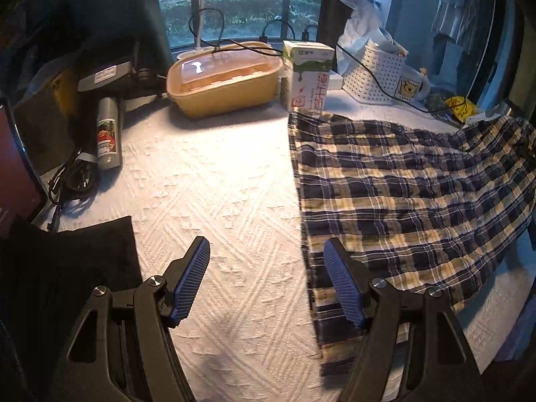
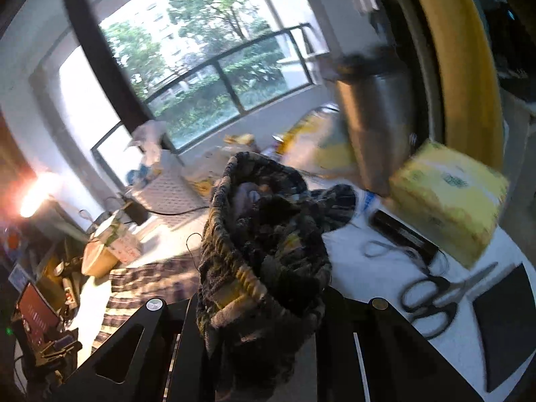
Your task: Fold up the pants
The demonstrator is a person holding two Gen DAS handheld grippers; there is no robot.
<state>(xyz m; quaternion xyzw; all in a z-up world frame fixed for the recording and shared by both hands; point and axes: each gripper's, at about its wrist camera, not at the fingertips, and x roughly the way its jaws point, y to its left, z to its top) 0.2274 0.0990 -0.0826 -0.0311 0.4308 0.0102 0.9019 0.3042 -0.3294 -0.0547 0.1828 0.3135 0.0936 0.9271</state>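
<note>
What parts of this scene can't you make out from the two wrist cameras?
- Right gripper pads: right wrist view, buried in the bunched plaid pants.
- Far end of the pants: left wrist view, cut off by the right edge.
- Yellow box label: right wrist view, motion-blurred.
- Right gripper: absent from left wrist view.

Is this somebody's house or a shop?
Most likely a home, at a table by a balcony window. Everyday things sit around: a milk carton, a cartoon mug and scissors, with plaid pants spread on the white tablecloth for folding.
</note>
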